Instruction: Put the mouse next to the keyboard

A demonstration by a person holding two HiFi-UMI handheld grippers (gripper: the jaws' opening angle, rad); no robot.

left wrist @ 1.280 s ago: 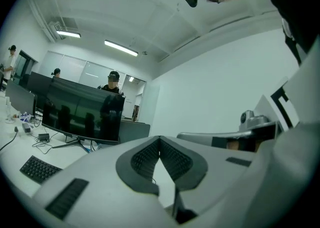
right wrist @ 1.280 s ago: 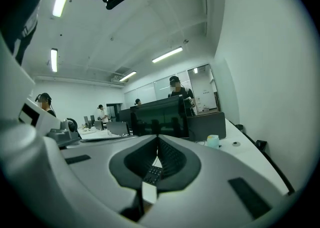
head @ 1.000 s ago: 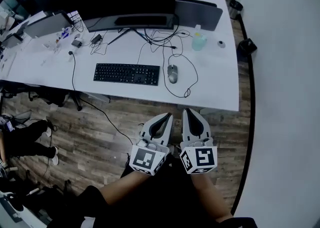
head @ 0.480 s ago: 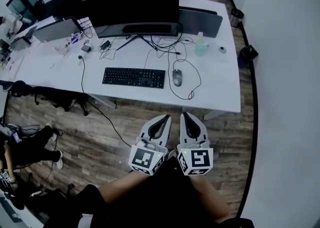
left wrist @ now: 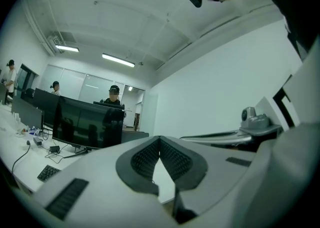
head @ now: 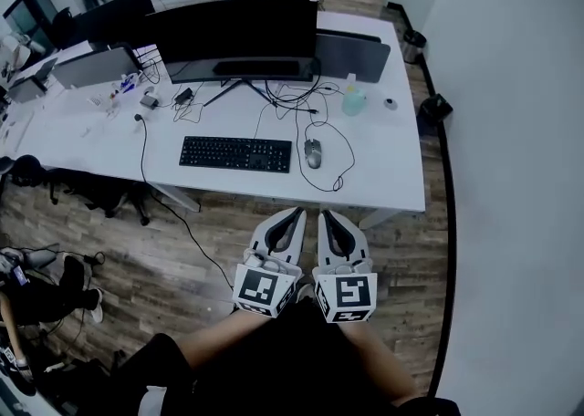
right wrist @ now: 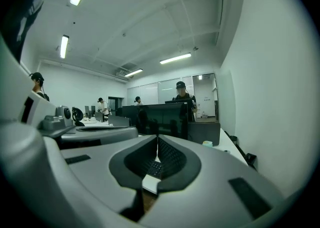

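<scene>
Blocking much of the desk (head: 383,163) in their own views, left gripper (head: 297,213) and right gripper (head: 327,215) are closed, empty.

Black keyboard (head: 235,153), grey mouse (head: 313,153) — white desk (head: 383,172); grey-brown wood floor (head: 182,250).
</scene>
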